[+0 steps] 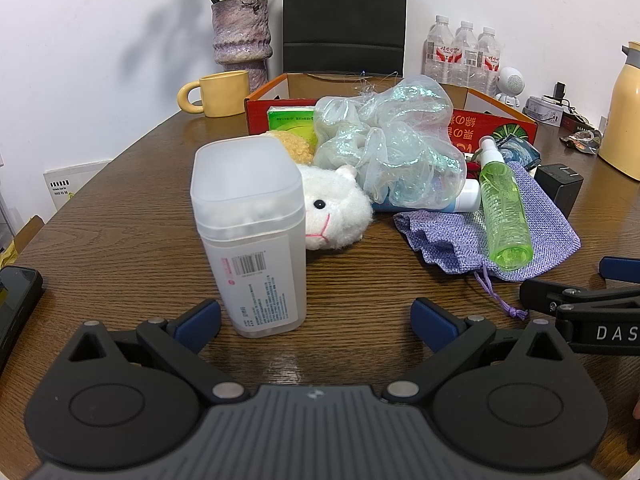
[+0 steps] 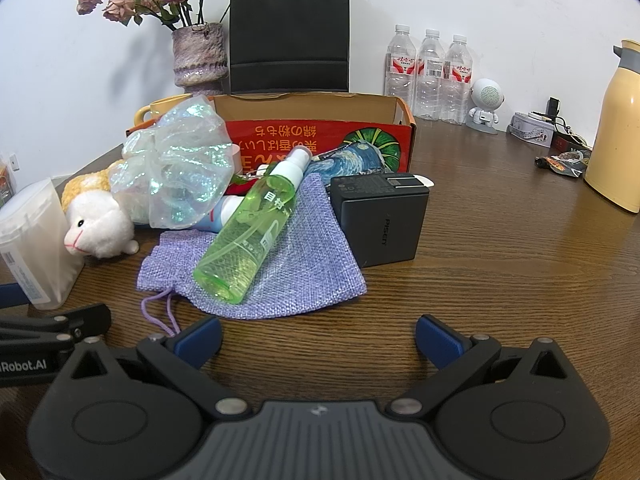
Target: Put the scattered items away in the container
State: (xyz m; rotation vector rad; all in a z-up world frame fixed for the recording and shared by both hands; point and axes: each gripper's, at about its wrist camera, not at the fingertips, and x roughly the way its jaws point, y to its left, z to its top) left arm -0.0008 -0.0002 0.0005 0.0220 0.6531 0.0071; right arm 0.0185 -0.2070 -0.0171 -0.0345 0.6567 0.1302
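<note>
A brown wooden table [image 2: 500, 248] with visible grain and a slight sheen. A frosted, translucent plastic tub [image 1: 250, 236] carries a paper barcode label. A fluffy white plush lamb [image 1: 334, 208] lies beside a crinkly, iridescent sheer mesh puff [image 1: 392, 144]. A glossy clear green plastic spray bottle [image 2: 250, 236] rests on a coarse-woven lilac cloth pouch [image 2: 304, 256]. A matt black plastic charger block [image 2: 380, 224]. A red printed cardboard box [image 2: 320, 136].

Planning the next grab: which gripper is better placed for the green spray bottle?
Right. The green spray bottle lies on the purple pouch just ahead of the open right gripper; the left gripper faces the white canister.
</note>
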